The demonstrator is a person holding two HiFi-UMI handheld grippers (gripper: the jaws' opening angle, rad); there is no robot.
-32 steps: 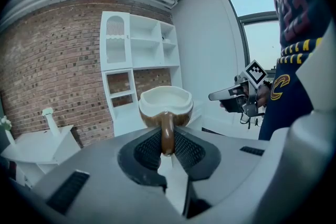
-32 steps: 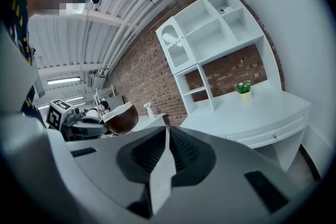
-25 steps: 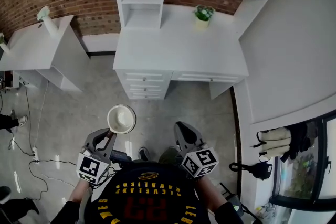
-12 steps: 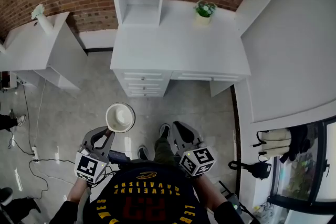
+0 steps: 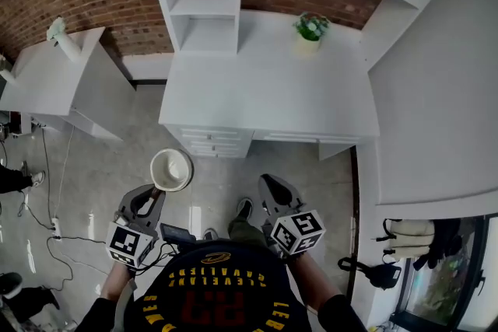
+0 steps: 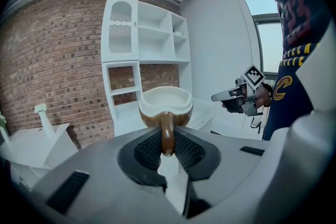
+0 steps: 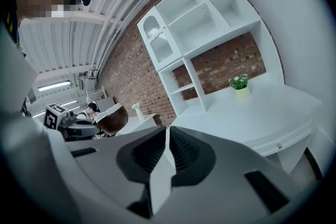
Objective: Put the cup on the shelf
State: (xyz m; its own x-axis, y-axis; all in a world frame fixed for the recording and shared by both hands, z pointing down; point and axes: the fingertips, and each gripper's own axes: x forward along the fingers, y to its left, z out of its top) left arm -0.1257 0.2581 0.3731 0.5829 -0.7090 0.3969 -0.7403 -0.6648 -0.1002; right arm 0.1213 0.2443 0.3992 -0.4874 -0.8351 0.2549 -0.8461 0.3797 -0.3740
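Observation:
A cup (image 5: 171,169), brown outside and cream inside, is held upright over the floor in front of the white desk (image 5: 268,89). My left gripper (image 5: 159,194) is shut on its brown handle (image 6: 167,136), with the bowl (image 6: 165,105) just beyond the fingertips. My right gripper (image 5: 274,189) hovers beside it at about the same height, its jaws shut with nothing between them (image 7: 167,144). The white shelf unit (image 5: 204,0) stands on the desk's left end against the brick wall, and its open compartments (image 6: 123,89) look bare.
A small potted plant (image 5: 310,29) sits at the back of the desk. A second white table (image 5: 54,78) stands to the left. Cables (image 5: 47,233) trail on the grey floor at the lower left. A white wall runs along the right.
Both grippers and the cup have moved forward toward the desk, which now lies closer. The grip on the cup's handle is unchanged.

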